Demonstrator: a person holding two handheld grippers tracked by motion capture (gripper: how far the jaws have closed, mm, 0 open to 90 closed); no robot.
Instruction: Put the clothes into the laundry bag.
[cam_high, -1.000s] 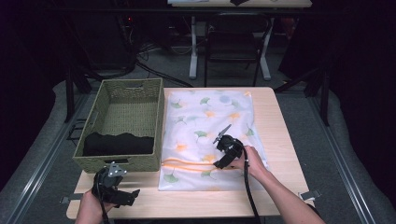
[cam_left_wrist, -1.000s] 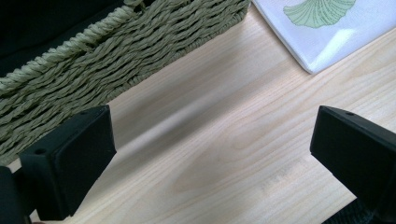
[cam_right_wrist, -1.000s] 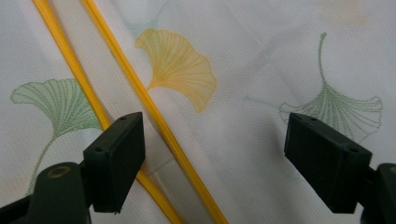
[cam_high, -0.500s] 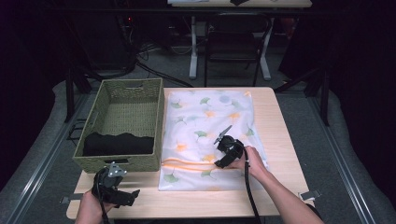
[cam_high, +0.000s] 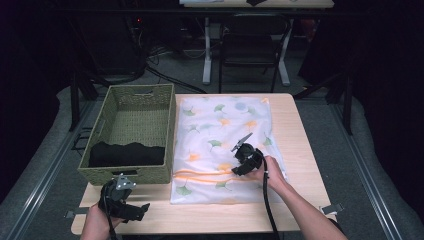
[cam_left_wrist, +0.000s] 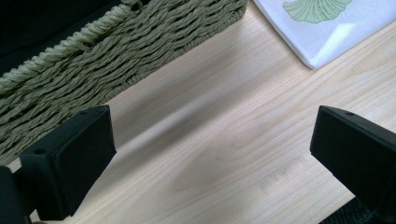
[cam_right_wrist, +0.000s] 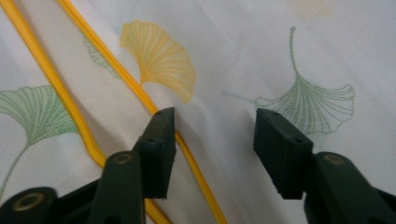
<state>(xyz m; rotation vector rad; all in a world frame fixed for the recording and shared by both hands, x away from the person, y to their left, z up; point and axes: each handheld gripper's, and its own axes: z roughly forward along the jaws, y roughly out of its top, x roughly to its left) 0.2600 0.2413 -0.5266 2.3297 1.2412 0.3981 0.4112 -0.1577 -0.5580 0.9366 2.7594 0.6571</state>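
Two grippers are at work here, and most of the job looks still to be done. The right gripper (cam_high: 240, 161) is down on the white pillowcase (cam_high: 225, 130), which lies flat over the middle of the table (cam_high: 300, 200) and reaches almost from the far edge to the near edge. The pillowcase has green and yellow leaf prints and an orange trim line (cam_right_wrist: 140, 91) running across its near end. In the right gripper view, the jaws are spread apart, with one jaw right by the orange trim and thin white cloth between them. They are not pinching anything yet.

The left gripper (cam_high: 131, 209) waits at the near left corner of the table, just in front of the woven basket (cam_high: 137, 92). Its jaws are wide apart too, with bare wood between them.

The basket stands along the left edge and has some black cloth (cam_high: 122, 154) in its near end. I think the pillowcase should be picked up or folded and put away, maybe in the basket. None of that is done. Grabbing the cloth near the trim comes first.
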